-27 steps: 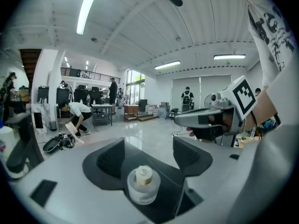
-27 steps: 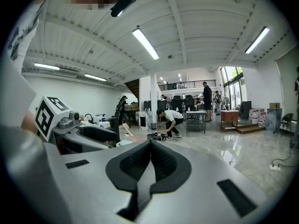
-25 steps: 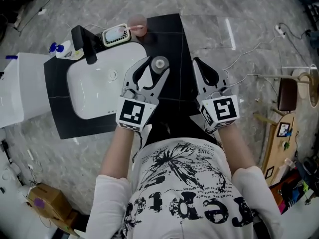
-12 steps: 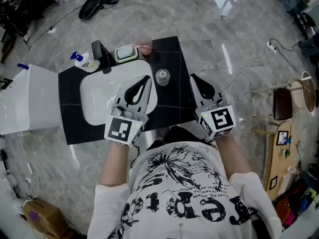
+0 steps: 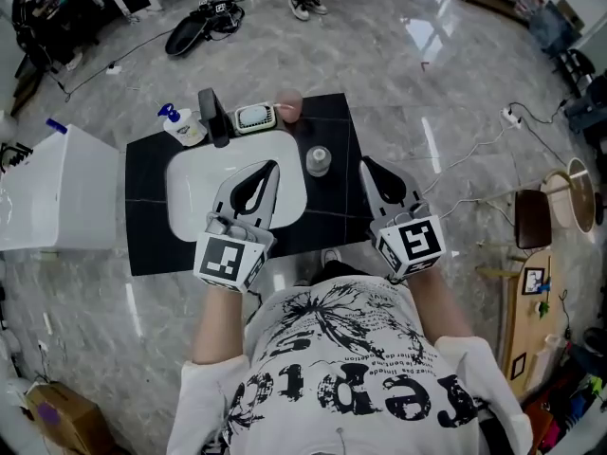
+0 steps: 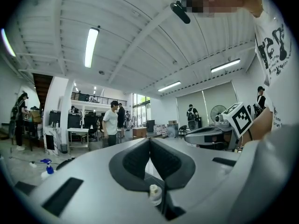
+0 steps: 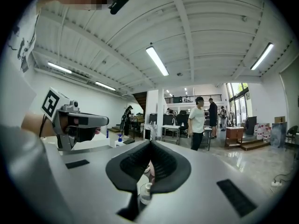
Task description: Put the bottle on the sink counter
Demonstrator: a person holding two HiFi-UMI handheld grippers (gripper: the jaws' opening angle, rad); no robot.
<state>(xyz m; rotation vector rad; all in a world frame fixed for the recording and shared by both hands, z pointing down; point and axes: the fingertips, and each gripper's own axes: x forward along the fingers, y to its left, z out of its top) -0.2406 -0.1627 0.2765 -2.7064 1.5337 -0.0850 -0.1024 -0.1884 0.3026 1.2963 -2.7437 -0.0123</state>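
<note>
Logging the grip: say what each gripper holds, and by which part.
Nothing is held. The left gripper and right gripper are both shut on nothing; the bottle stands free on the counter.

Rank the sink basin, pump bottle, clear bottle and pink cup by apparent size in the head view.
1. The white sink basin, by far the largest.
2. The blue-topped pump bottle.
3. The clear bottle and the pink cup: too alike to rank.
</note>
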